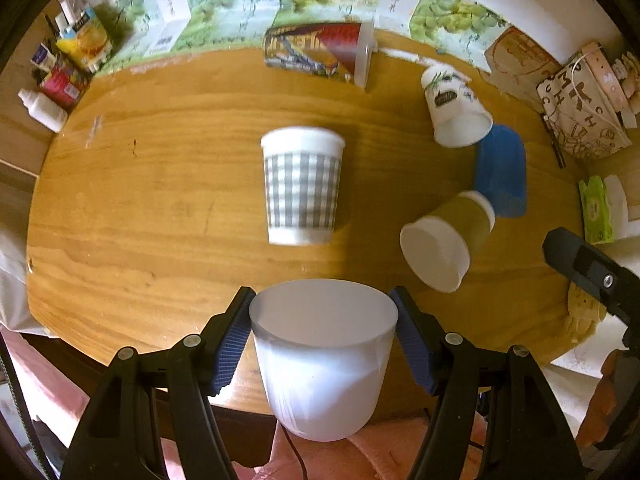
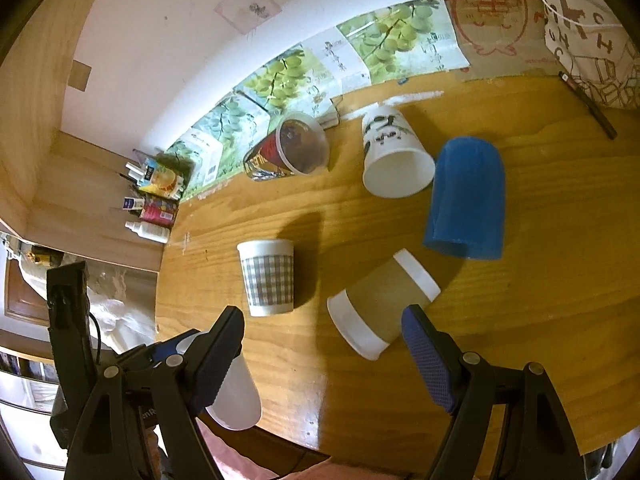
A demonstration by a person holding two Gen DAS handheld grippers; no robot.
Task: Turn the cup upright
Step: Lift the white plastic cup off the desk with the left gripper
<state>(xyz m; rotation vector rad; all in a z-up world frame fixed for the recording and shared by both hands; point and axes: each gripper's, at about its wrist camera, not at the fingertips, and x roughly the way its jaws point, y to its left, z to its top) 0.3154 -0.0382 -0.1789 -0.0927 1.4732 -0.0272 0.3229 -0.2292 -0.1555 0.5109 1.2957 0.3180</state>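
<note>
White cup [image 1: 324, 360] held upright in left gripper [image 1: 324, 336], jaws closed on its rim, above near surface [image 1: 160, 208] edge. Step: placing. Next: lower, release. Right gripper [image 2: 324, 344] jaws wide, empty.

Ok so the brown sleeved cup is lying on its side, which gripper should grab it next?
Right. The right gripper is open and empty, and the brown sleeved cup lies on its side just ahead of its fingers. The left gripper is already shut on a frosted white cup at the table edge.
</note>
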